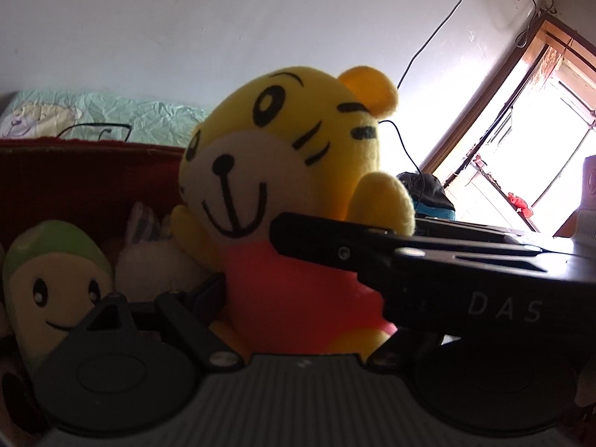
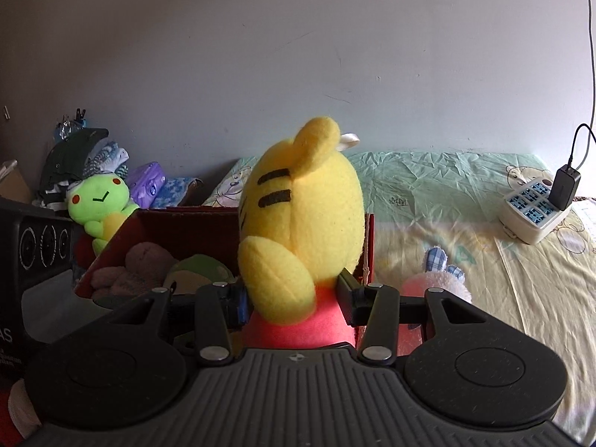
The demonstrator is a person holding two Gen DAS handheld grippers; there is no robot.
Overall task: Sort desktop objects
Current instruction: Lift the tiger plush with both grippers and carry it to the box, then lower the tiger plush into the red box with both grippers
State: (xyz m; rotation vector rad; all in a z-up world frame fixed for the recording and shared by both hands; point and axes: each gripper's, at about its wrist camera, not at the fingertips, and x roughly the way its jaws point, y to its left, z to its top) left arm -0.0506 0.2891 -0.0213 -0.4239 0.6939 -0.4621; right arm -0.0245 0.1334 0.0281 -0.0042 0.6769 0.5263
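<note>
A pale wall backs a bed (image 2: 465, 201) with a red bin (image 2: 178, 223) of soft toys on it. The right claw (image 2: 294, 298) grips the tiger (image 2: 301, 223) by its pink body, above the bin's near edge. The left claw (image 1: 238, 272) seems open around the same toy. Judged mid-placement: next, lower the tiger among the toys and release.

A bedroom in a home is shown. A bed (image 2: 465, 201) with a crumpled cartoon-print sheet fills the right of the right wrist view, a power strip (image 2: 530, 214) lying on it. Folded clothes (image 2: 89, 160) are piled at the left, and a wood-framed window (image 1: 529, 141) is seen at right in the left wrist view.
</note>
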